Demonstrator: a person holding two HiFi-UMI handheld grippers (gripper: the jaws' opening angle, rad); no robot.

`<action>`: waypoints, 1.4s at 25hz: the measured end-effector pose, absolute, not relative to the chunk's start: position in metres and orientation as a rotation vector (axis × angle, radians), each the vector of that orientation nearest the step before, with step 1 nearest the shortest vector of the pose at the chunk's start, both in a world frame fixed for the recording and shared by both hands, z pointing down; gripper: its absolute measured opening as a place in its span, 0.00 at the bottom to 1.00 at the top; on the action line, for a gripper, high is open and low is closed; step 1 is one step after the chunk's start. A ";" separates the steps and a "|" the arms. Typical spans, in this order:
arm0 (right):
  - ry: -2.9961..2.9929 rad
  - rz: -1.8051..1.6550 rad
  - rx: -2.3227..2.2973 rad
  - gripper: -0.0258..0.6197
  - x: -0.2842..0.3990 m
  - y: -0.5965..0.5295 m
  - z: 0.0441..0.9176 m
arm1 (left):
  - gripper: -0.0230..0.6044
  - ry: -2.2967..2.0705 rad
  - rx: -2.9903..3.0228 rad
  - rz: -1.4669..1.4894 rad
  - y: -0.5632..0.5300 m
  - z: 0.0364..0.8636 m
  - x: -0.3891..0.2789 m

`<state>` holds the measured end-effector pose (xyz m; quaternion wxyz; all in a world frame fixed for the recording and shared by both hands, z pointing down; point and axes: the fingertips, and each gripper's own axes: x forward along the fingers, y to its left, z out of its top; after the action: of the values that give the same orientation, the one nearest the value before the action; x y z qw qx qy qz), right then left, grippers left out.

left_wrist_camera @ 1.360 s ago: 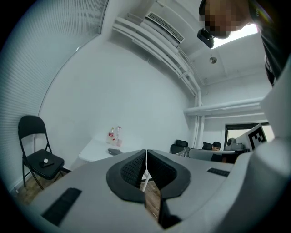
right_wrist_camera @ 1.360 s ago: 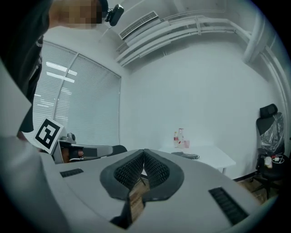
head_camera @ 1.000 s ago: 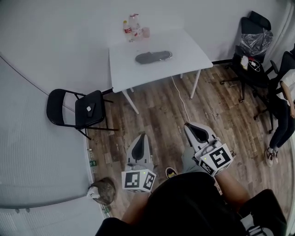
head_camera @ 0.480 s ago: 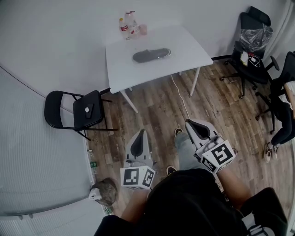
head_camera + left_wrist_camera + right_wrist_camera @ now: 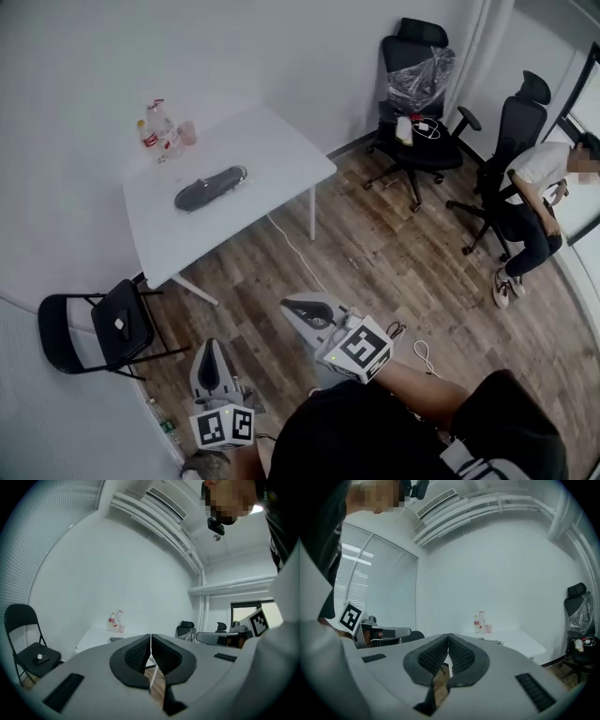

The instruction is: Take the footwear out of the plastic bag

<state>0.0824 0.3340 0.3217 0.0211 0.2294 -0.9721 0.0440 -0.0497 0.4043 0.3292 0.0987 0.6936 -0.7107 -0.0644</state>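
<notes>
A dark slipper in a clear plastic bag lies on the white table, well ahead of both grippers. It shows small and far off in the left gripper view and the right gripper view. My left gripper hangs over the wood floor at the lower left, shut with nothing in it. My right gripper is held a little farther forward, also shut and holding nothing. Neither touches the table or the bag.
Bottles and a pink cup stand at the table's far corner. A black folding chair stands left of the table. Two office chairs and a seated person are at the right. A white cable runs across the floor.
The head view has swung to the right: the table now sits at the upper left, and more chairs and the seated person show. Both grippers appear lower in the frame, still shut.
</notes>
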 end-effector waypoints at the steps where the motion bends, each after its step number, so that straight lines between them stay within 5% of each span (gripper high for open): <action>1: -3.010 0.147 0.709 0.07 0.081 0.330 0.321 | 0.08 -2.099 2.050 -0.187 0.400 0.329 -0.051; 22: -3.003 0.196 0.801 0.07 0.114 0.227 0.336 | 0.08 -1.977 2.108 -0.096 0.282 0.355 -0.013; 35: -2.897 0.244 0.804 0.07 0.118 0.096 0.376 | 0.08 -1.948 2.048 0.010 0.173 0.399 -0.050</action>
<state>0.1178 0.0956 0.3756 0.0626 0.2659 -0.9586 0.0808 -0.0501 0.1731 0.3987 0.1568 0.7155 -0.6808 0.0036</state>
